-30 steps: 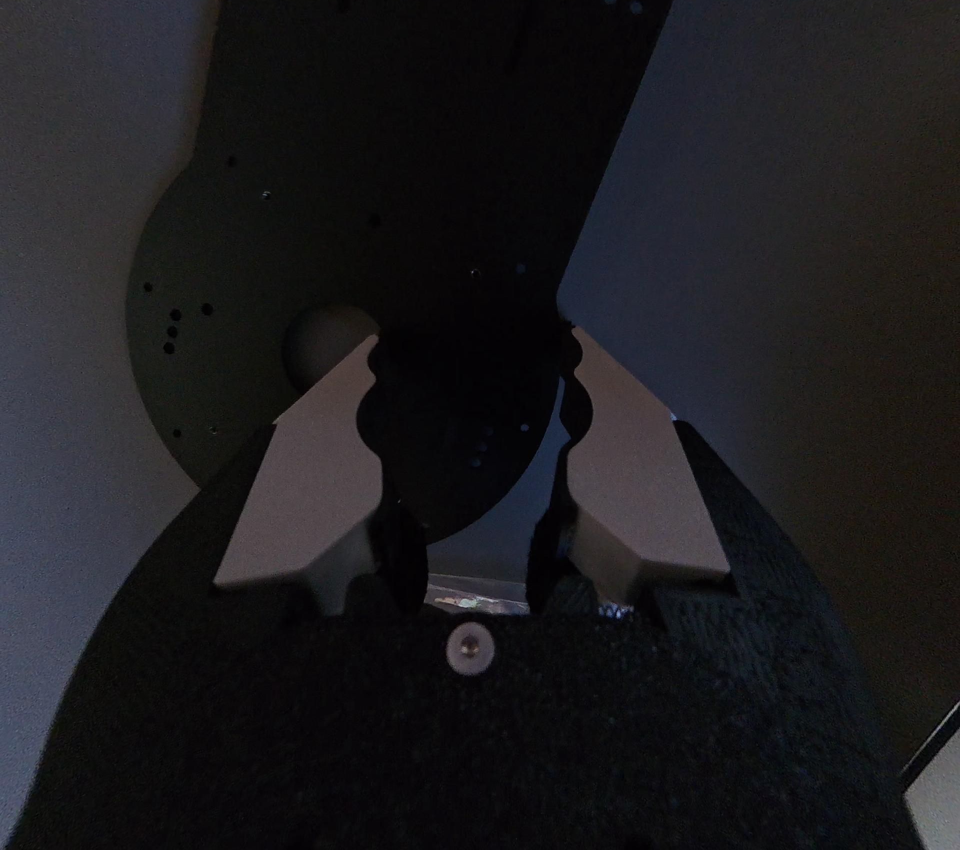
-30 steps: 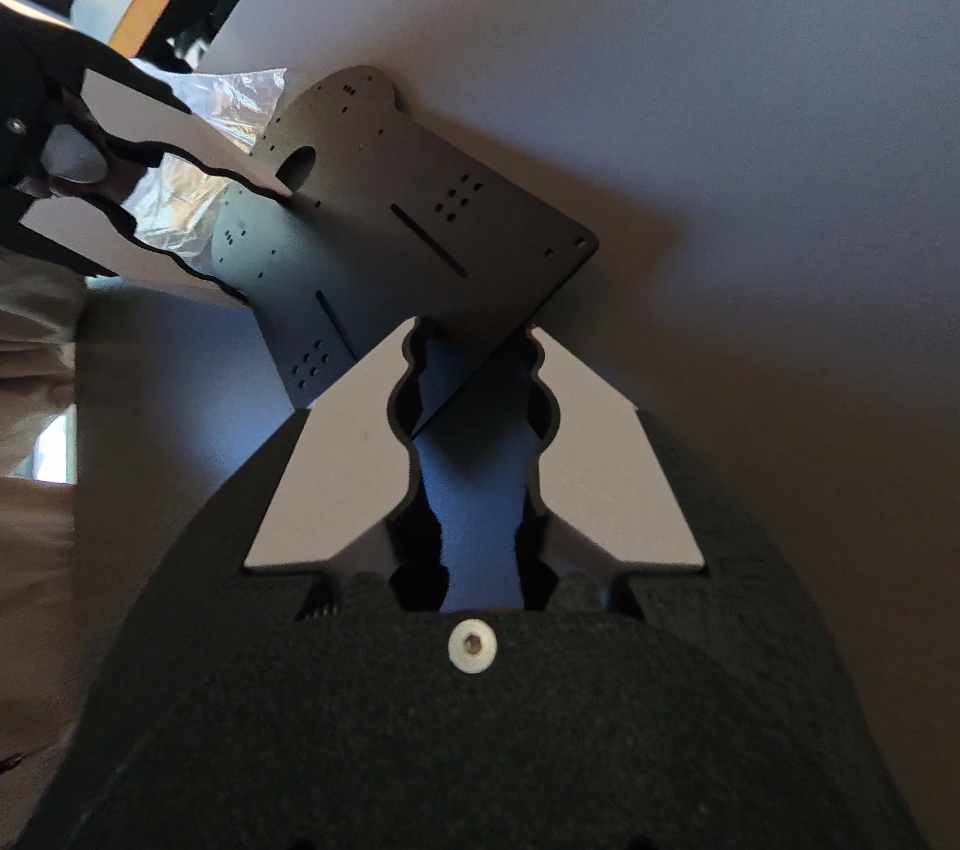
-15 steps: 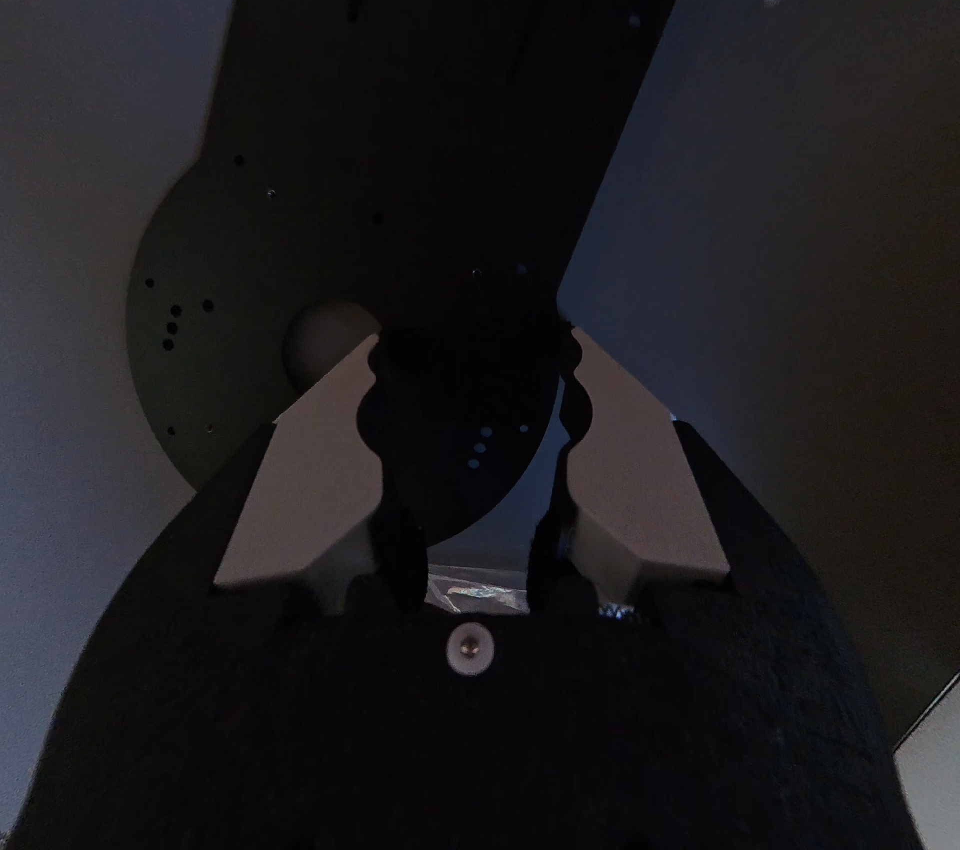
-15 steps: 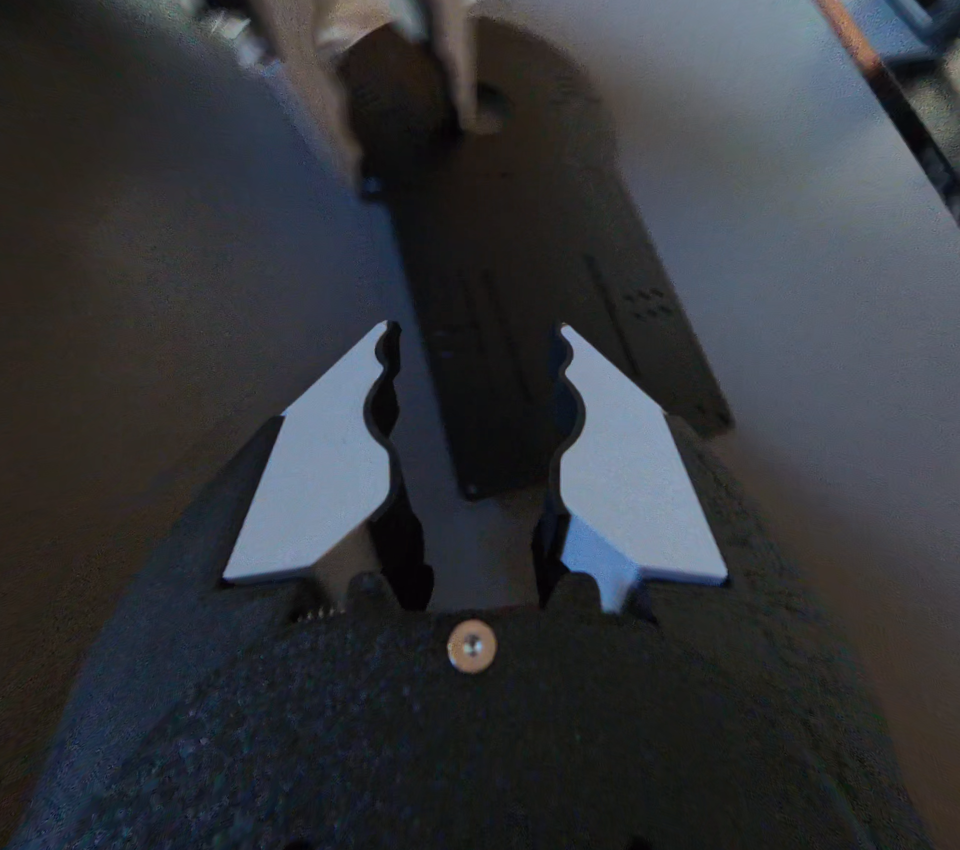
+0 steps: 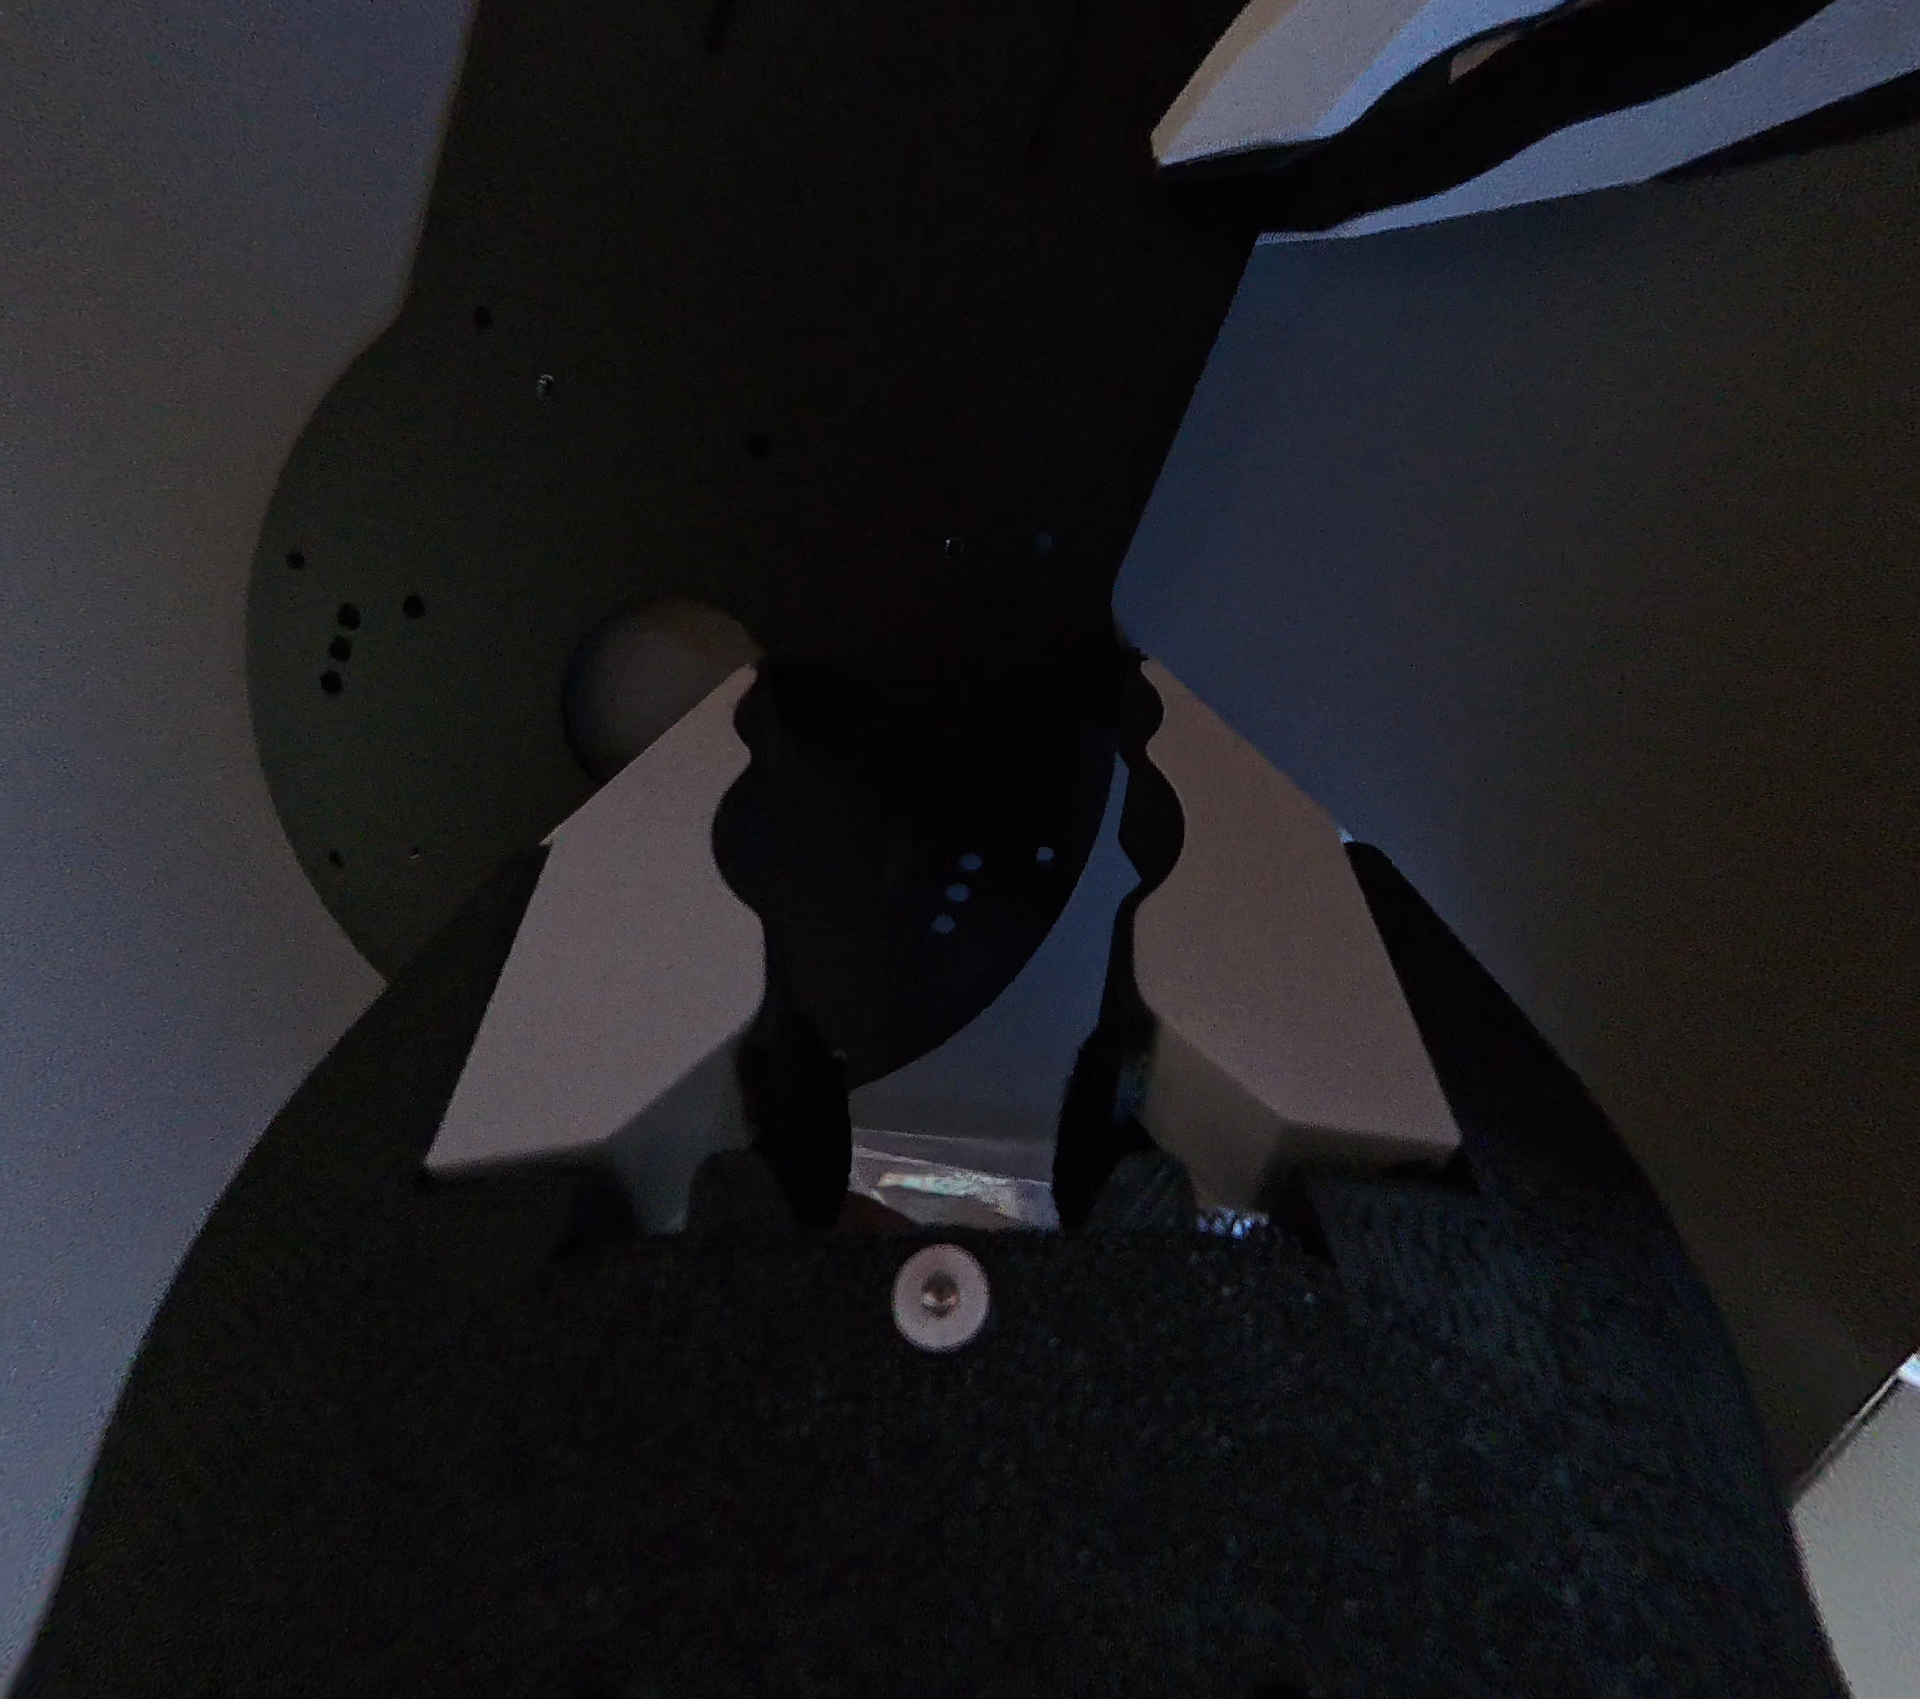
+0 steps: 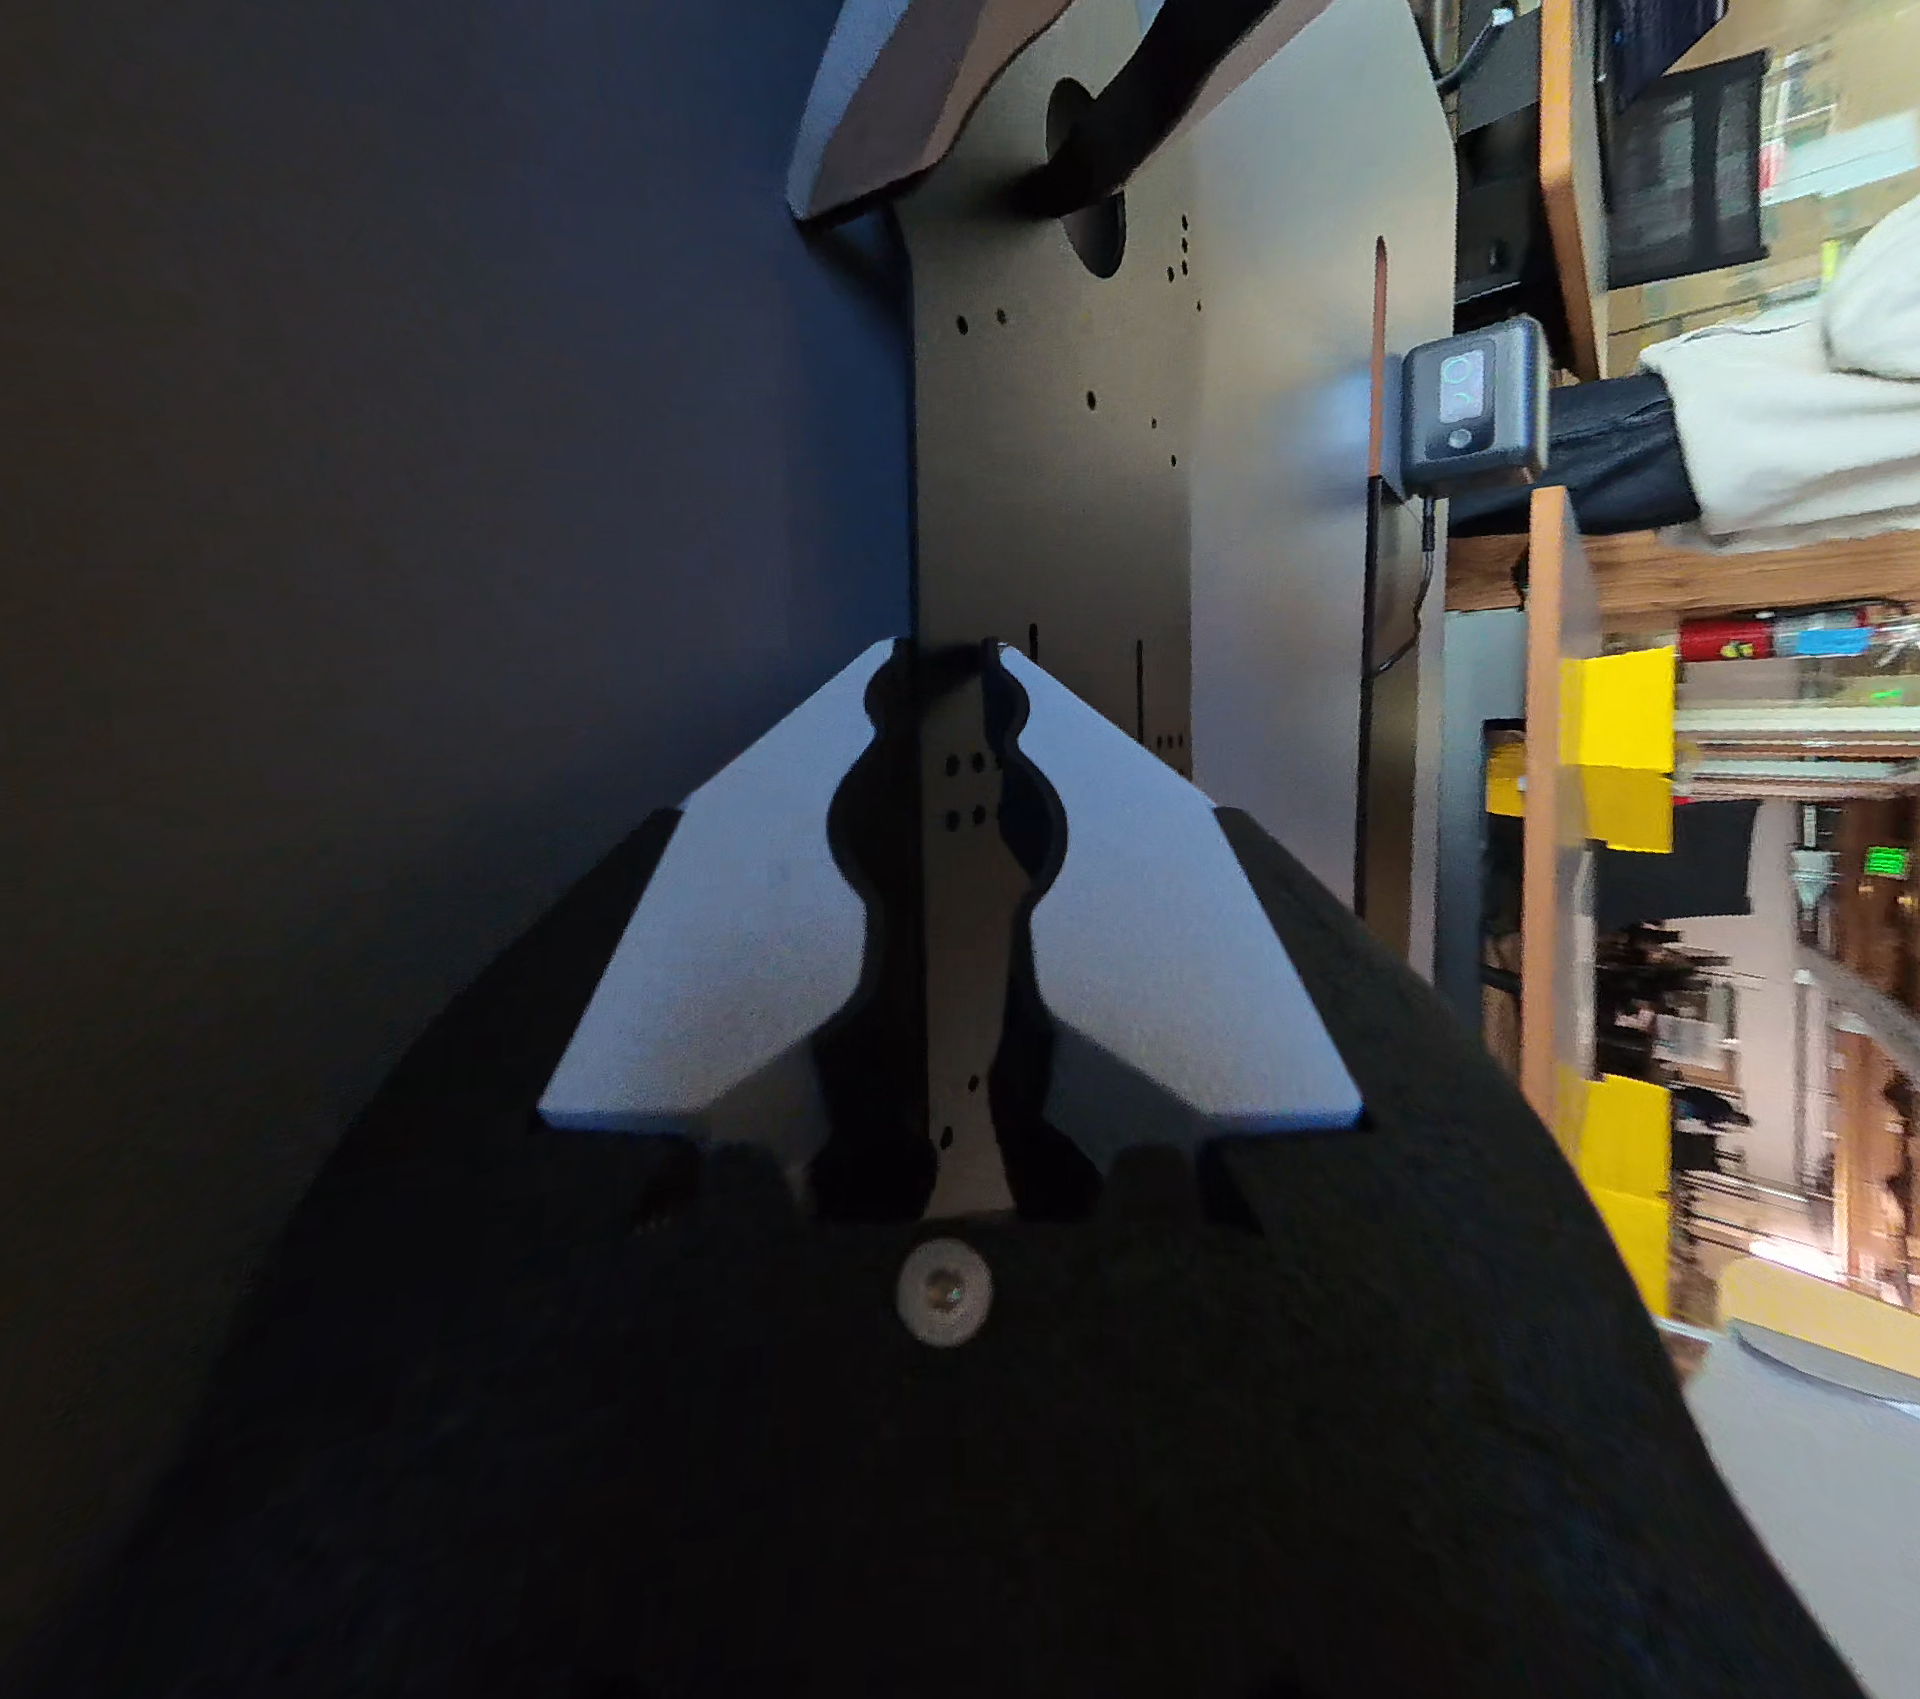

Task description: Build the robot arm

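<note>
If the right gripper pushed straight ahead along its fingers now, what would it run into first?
Nothing new: the right gripper already straddles the edge of the dark perforated plate. Going on would slide along the plate toward the left gripper at its far end, though depth is hard to judge.

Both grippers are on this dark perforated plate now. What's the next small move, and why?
Probably hold steady and confirm the right gripper has closed firmly before shifting the plate. In the right wrist view the plate's edge runs between its narrowly spaced fingers. The left gripper has the rounded end, which sits between its wide-set fingers, so the grip there looks uncertain.
</note>
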The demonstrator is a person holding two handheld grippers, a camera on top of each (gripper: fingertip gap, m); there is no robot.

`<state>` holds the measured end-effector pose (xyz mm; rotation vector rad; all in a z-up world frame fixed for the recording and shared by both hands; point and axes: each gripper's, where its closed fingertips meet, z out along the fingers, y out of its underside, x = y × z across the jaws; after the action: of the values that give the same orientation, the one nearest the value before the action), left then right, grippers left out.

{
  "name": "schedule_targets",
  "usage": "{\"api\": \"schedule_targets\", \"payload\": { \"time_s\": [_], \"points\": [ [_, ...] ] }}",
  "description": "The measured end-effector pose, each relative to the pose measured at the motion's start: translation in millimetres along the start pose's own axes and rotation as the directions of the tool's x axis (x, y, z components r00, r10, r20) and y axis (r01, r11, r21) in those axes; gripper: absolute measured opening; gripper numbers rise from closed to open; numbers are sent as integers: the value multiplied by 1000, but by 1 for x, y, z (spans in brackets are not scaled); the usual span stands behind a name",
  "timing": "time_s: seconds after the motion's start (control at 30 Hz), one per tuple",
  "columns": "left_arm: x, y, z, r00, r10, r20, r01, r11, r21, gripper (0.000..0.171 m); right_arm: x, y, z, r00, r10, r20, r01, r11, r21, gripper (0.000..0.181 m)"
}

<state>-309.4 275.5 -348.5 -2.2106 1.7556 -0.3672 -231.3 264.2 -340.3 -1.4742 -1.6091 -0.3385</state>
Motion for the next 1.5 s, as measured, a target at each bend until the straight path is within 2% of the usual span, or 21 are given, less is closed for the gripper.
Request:
{"api": "schedule_targets", "payload": {
  "time_s": [0.1,0.2,0.27,0.33,0.4,0.53,0.77,0.9,0.97,1.27,1.37,1.47,1.5],
  "points": [
    [3,-2,-5,999,-50,-9,51,995,91,69,-1,1,-1,992,-114,-46,112,993,-37,9],
    [8,-3,-25,989,-134,-63,146,961,236,67,-2,1,-2,982,-184,-47,182,982,-52,9],
    [-5,11,-33,977,-212,-24,210,934,288,42,-2,4,-3,978,-205,-34,203,977,-64,9],
    [-18,26,-36,960,-280,-2,265,906,331,29,-3,5,-6,978,-210,-17,208,976,-66,9],
    [-19,32,-33,949,-314,-33,305,883,356,23,-4,6,-7,974,-226,-11,225,973,-58,10],
    [-23,35,-27,952,-302,40,266,889,373,13,-5,6,-9,970,-238,53,240,970,-37,11],
    [-27,32,-25,953,-291,81,240,892,383,3,-9,8,-11,964,-33,264,36,999,-7,14],
    [-30,31,-23,951,-293,96,235,890,390,0,-11,9,-11,923,89,374,-90,996,-17,15],
    [-30,31,-20,952,-290,102,232,895,382,0,-16,9,-12,877,151,456,-154,988,-30,4],
    [-34,30,-18,952,-271,141,200,902,382,0,-15,8,-12,813,265,519,-281,958,-49,2],
    [-34,30,-18,951,-278,136,205,896,393,0,8,3,-28,782,397,480,-456,890,7,3],
    [-34,30,-18,951,-277,138,203,895,398,0,30,6,-55,688,610,394,-678,733,48,4],
    [-34,31,-19,950,-277,142,203,896,394,0,35,16,-59,656,688,310,-733,678,47,4]
  ]
}}
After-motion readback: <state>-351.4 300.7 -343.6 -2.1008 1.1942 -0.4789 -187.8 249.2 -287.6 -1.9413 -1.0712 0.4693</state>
